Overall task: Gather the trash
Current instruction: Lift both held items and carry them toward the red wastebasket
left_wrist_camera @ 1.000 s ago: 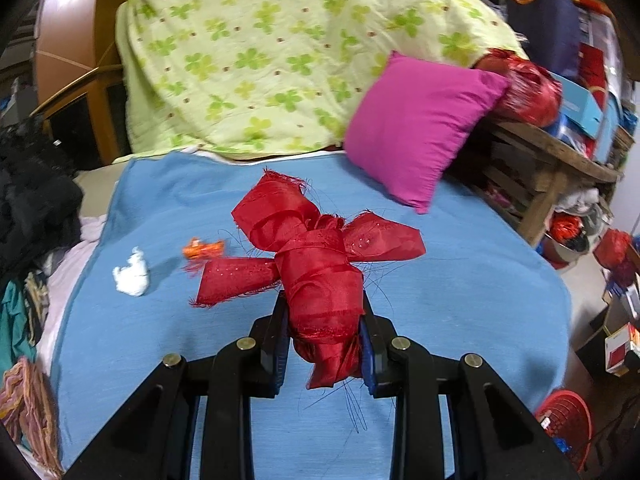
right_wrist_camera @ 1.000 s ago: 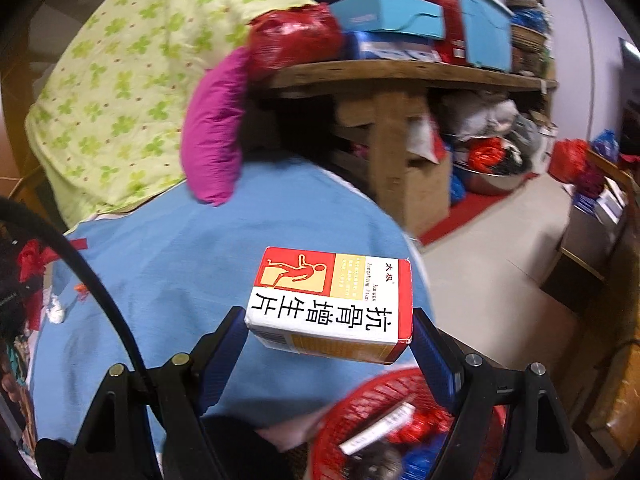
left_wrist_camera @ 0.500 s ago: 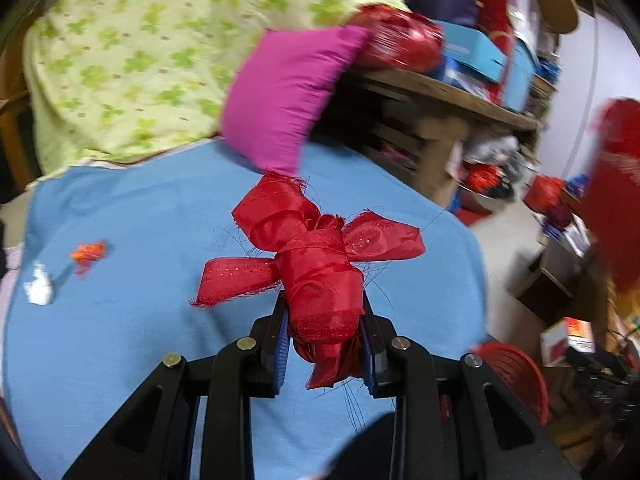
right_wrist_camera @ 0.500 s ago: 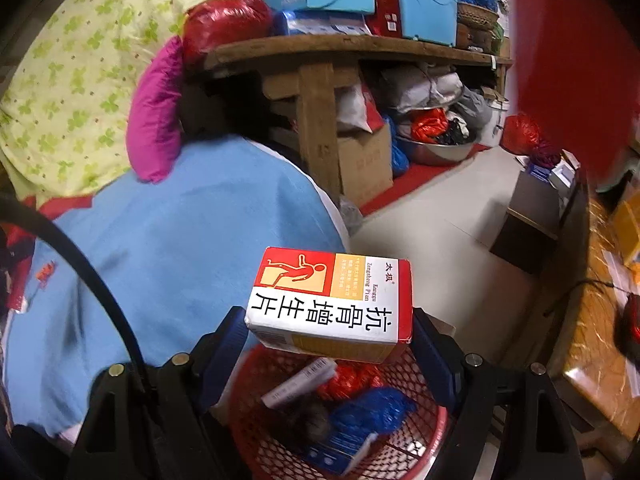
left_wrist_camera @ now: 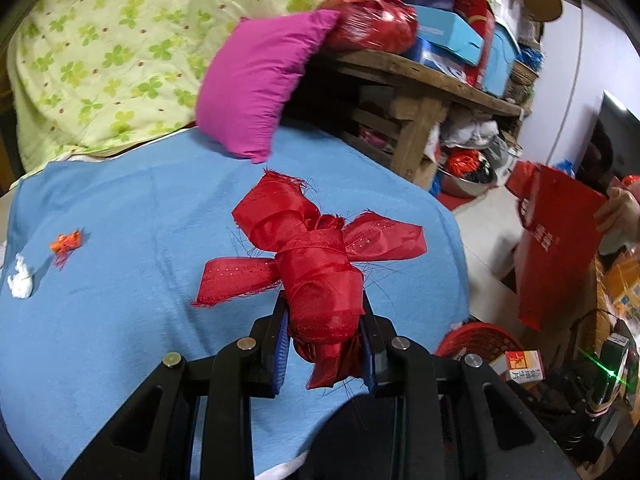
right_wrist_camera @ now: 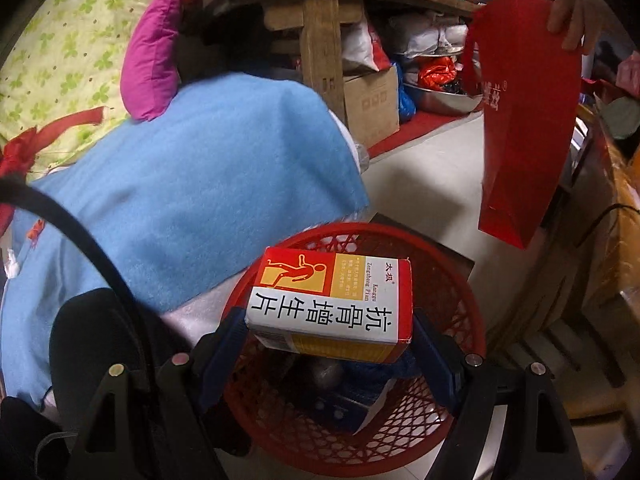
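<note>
The right gripper (right_wrist_camera: 330,344) clamps the light, crushable medicine box (right_wrist_camera: 332,306) by its ends; the left gripper (left_wrist_camera: 324,354) pinches the limp ribbon bow (left_wrist_camera: 316,264) at its knot.

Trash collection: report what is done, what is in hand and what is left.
Done: the red basket already holds some discarded items. In hand: the right gripper holds the medicine box right over the basket; the left gripper grips the red ribbon bow above the blue blanket. Left: the white wad and orange scrap on the blanket.
</note>
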`<state>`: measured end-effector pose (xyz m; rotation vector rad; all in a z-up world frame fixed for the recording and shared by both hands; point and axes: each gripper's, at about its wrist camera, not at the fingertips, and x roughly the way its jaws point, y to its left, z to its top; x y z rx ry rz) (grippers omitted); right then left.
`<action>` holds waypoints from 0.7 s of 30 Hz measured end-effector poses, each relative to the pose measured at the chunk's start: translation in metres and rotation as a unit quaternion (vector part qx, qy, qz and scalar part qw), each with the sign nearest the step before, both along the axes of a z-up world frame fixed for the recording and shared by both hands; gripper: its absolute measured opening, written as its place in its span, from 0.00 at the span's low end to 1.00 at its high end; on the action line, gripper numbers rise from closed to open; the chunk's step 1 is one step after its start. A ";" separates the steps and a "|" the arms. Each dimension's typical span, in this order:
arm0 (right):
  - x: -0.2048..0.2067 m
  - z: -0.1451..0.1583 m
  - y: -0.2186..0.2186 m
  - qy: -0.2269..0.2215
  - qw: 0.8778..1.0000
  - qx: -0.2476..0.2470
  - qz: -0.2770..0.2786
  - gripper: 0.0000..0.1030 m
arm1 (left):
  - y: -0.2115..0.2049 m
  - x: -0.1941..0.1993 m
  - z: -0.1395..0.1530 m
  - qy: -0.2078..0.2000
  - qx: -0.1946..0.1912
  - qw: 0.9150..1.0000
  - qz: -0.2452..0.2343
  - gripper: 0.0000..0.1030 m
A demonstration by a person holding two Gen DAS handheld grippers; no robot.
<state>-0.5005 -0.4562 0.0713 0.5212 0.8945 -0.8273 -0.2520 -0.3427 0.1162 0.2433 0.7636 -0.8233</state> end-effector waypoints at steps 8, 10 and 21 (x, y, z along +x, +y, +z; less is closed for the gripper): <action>0.017 -0.005 0.010 0.011 1.000 -0.002 0.014 0.80 | 0.046 0.036 0.003 0.005 -0.018 0.998 0.063 0.30; 0.021 -0.003 0.013 0.011 1.000 -0.006 0.019 0.80 | 0.060 0.047 0.005 0.007 -0.026 0.996 0.080 0.30; 0.061 0.025 0.031 -0.002 0.997 -0.047 0.055 0.80 | 0.192 0.105 0.005 -0.001 -0.018 0.971 0.240 0.30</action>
